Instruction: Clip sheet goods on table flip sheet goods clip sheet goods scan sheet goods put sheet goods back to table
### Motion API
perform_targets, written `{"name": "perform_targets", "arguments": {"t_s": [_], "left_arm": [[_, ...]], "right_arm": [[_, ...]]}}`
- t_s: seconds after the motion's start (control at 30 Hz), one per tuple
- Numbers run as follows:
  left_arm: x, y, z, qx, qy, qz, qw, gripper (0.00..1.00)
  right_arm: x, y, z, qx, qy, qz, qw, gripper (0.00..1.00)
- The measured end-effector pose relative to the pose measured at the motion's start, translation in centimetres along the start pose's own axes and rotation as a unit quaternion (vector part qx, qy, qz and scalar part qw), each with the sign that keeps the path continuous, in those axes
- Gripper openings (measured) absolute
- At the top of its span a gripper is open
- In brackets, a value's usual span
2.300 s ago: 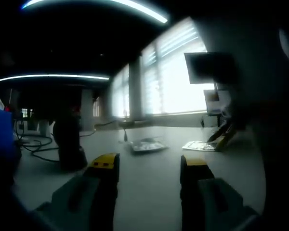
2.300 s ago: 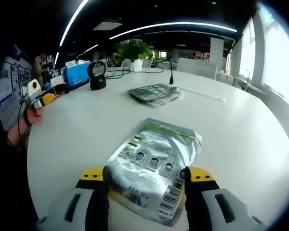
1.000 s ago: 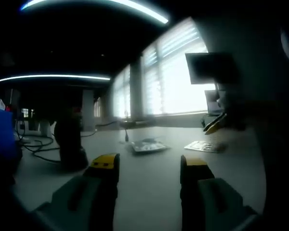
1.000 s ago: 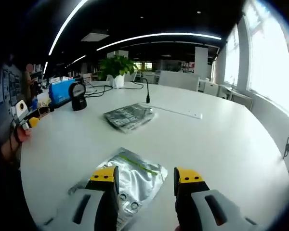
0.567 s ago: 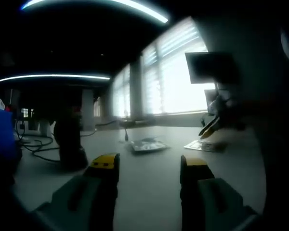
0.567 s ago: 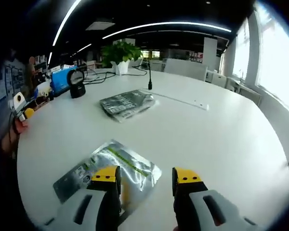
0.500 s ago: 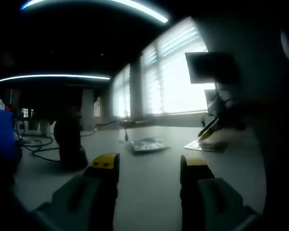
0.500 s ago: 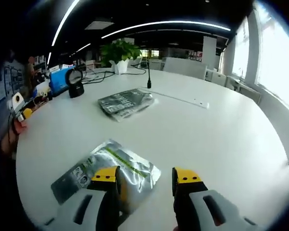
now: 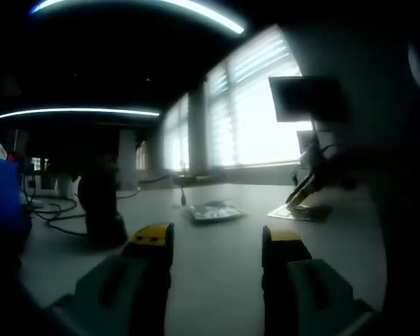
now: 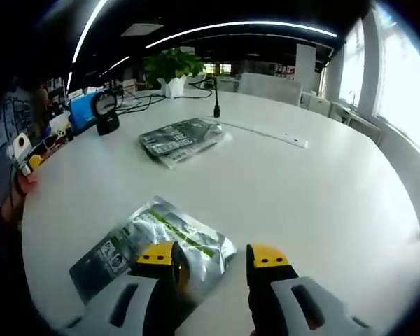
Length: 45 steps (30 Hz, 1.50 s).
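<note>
We see the right gripper (image 10: pixel 213 257) with jaws parted, empty, above the near edge of a silver pouch (image 10: pixel 154 241) lying flat on the white table (image 10: pixel 301 189). The left gripper (image 9: pixel 217 241) also stands parted and empty; a second pouch (image 10: pixel 178 138) lies farther away.

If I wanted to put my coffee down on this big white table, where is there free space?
Free: the wide bare stretch of table right of the near silver packet and beyond the second packet, toward the windows. Also the gap between the two packets. Crowded: the far left edge, with the black scanner, blue box, cables and plant.
</note>
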<state>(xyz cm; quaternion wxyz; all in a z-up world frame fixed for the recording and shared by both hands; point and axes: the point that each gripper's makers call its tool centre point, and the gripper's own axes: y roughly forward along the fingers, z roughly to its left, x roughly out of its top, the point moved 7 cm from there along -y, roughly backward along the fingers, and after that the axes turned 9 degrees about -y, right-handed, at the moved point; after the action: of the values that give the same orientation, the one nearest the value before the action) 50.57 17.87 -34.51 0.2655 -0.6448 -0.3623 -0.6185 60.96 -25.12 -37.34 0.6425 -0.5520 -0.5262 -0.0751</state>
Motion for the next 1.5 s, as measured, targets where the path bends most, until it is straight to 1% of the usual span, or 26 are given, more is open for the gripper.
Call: {"name": "perform_targets", "arguments": {"t_s": [0.1, 0.17, 0.2, 0.27, 0.33, 0.4, 0.53, 0.67, 0.83, 1.03, 1.07, 1.13, 1.2, 1.27, 1.4, 1.5], "left_arm": [[0.0, 0.0, 0.0, 0.0, 0.0, 0.0, 1.0, 0.44], [0.0, 0.0, 0.0, 0.0, 0.0, 0.001, 1.0, 0.44], [0.0, 0.0, -0.1, 0.0, 0.0, 0.001, 1.0, 0.44], [0.0, 0.0, -0.1, 0.0, -0.001, 0.001, 1.0, 0.44], [0.0, 0.0, -0.1, 0.0, -0.001, 0.001, 1.0, 0.44], [0.0, 0.0, -0.1, 0.0, -0.001, 0.001, 1.0, 0.44], [0.0, 0.0, -0.1, 0.0, -0.002, 0.001, 1.0, 0.44], [0.0, -0.1, -0.1, 0.0, -0.001, 0.001, 1.0, 0.44], [0.0, -0.1, -0.1, 0.0, -0.001, 0.001, 1.0, 0.44], [0.0, 0.0, -0.1, -0.001, -0.001, 0.001, 1.0, 0.44], [0.0, 0.0, -0.1, -0.001, -0.002, 0.001, 1.0, 0.44], [0.0, 0.0, -0.1, -0.001, -0.002, 0.001, 1.0, 0.44], [0.0, 0.0, 0.0, -0.001, -0.002, 0.001, 1.0, 0.44], [0.0, 0.0, 0.0, -0.001, -0.002, 0.001, 1.0, 0.44], [0.0, 0.0, 0.0, -0.001, -0.002, 0.001, 1.0, 0.44], [0.0, 0.0, 0.0, -0.001, -0.002, 0.001, 1.0, 0.43]], "right_arm": [[0.2, 0.0, 0.0, -0.004, -0.003, -0.001, 1.0, 0.29], [0.4, 0.1, -0.2, 0.002, 0.02, -0.012, 0.9997, 0.29], [0.3, 0.1, -0.5, 0.002, 0.026, -0.013, 0.9996, 0.29], [0.2, 0.3, -0.7, 0.002, 0.028, -0.013, 0.9995, 0.29], [-0.3, 0.6, -0.8, 0.002, 0.025, -0.001, 0.9997, 0.28], [-0.3, 0.4, -0.7, 0.003, 0.034, -0.004, 0.9994, 0.27], [-0.4, 0.2, -0.3, -0.001, 0.03, -0.002, 0.9995, 0.27], [-0.3, 0.3, -0.1, 0.003, 0.032, 0.001, 0.9995, 0.22], [-0.4, 0.4, -0.4, -0.01, 0.03, 0.004, 0.9995, 0.15], [-0.4, 0.5, -0.7, -0.016, 0.029, 0.004, 0.9994, 0.12], [-0.4, 0.6, -0.9, -0.017, 0.029, 0.004, 0.9994, 0.11], [-0.4, 0.6, -0.8, -0.009, 0.033, 0.004, 0.9994, 0.03], [-0.3, 0.6, -0.8, -0.009, 0.028, 0.003, 0.9996, 0.01], [-0.3, 0.6, -1.0, -0.009, 0.026, 0.003, 0.9996, 0.01], [-0.3, 0.8, -1.9, -0.014, 0.04, 0.0, 0.9991, 0.0], [-0.4, 0.8, -2.0, -0.016, 0.051, -0.002, 0.9986, 0.0]]}}
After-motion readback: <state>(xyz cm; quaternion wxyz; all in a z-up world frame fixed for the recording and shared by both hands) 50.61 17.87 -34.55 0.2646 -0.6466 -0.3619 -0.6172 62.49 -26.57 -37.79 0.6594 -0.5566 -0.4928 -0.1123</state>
